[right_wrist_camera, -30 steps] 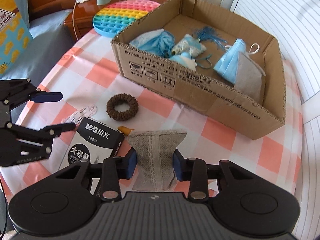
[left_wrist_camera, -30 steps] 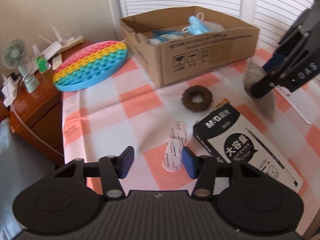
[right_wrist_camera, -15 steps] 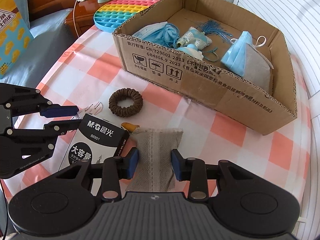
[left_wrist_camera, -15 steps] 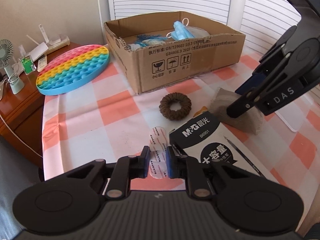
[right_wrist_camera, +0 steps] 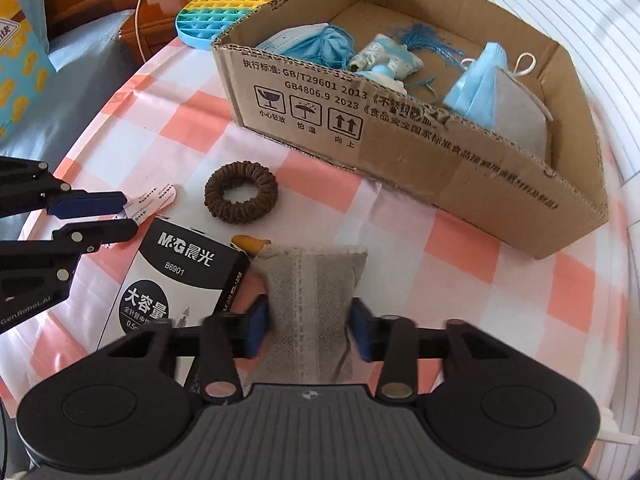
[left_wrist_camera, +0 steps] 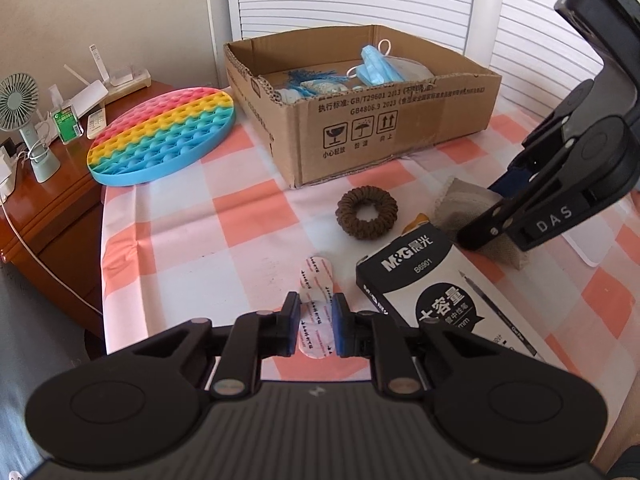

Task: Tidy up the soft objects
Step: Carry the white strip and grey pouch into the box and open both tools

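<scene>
My left gripper is shut on a small white bandage strip with red print at the table's near edge; it also shows in the right wrist view. My right gripper is shut on a grey fabric pouch, low over the table; the pouch shows in the left wrist view. A brown hair scrunchie lies on the checked cloth between us and the cardboard box. The box holds blue masks and other soft items.
A black M&G pen box lies flat between the two grippers, with a small orange item at its corner. A rainbow pop-it disc rests at the table's left edge. A wooden cabinet with a fan stands beyond.
My left gripper moved forward and closed on the bandage strip. My right gripper lowered with the grey pouch, keeping its hold, and came closer to the pen box.
</scene>
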Demonstrator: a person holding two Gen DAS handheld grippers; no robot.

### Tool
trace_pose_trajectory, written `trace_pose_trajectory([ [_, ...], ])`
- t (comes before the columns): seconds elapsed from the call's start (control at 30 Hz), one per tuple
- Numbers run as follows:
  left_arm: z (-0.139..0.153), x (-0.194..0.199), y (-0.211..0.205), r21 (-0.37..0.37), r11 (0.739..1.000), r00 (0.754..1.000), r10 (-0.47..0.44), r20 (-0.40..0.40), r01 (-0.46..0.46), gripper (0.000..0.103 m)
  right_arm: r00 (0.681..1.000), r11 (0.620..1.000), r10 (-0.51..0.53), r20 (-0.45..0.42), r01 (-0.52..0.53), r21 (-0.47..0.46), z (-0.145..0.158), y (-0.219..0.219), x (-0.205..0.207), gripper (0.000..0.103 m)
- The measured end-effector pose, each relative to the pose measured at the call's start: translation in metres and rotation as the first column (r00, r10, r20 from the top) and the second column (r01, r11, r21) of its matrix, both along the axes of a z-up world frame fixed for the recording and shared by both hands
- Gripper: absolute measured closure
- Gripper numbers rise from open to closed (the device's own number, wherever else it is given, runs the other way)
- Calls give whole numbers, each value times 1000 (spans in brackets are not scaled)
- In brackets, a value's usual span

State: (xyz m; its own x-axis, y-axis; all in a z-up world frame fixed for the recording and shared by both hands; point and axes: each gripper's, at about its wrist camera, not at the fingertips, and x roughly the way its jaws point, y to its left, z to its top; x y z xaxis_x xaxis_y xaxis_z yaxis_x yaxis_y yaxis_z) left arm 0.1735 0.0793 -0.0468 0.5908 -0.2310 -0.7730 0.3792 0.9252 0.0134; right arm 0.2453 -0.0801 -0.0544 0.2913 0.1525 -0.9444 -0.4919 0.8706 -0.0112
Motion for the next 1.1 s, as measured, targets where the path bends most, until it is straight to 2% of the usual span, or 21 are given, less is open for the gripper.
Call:
trace_pose_trajectory([
  [0.1, 6, -2, 1, 0, 1000, 1000, -1, 5, 1, 88, 1000, 1000, 7, 6, -7, 0, 7, 1, -1, 70],
  [0.37, 36, -7, 0, -6, 1000, 999, -7, 33, 7, 88, 999, 999, 19, 49, -20, 36, 32, -7, -7, 71],
  [0.57, 74, 3, -13, -3, 1000, 994, -29, 106, 30, 88, 993, 995, 11, 115, -22, 93, 70, -20, -11, 71],
  [0.8, 113, 62, -47, -7, 999, 980, -47, 191, 50, 88, 979, 991, -31, 203, 3, 135, 111, -38, 4, 71],
  [0.97, 122, 127, -73, -15, 999, 978, -26, 208, 30, 88, 972, 986, -77, 224, 41, 161, 123, -52, 25, 71],
  [1.0, 121, 138, -78, -13, 1000, 978, -16, 209, 20, 86, 970, 985, -86, 226, 48, 166, 125, -55, 29, 71],
  [1.07, 114, 159, -83, -14, 1000, 976, 15, 219, -12, 69, 969, 983, -98, 229, 59, 174, 125, -59, 36, 71],
  [1.1, 110, 166, -84, -9, 1000, 976, 27, 218, -25, 49, 967, 982, -104, 231, 63, 178, 125, -61, 39, 71],
])
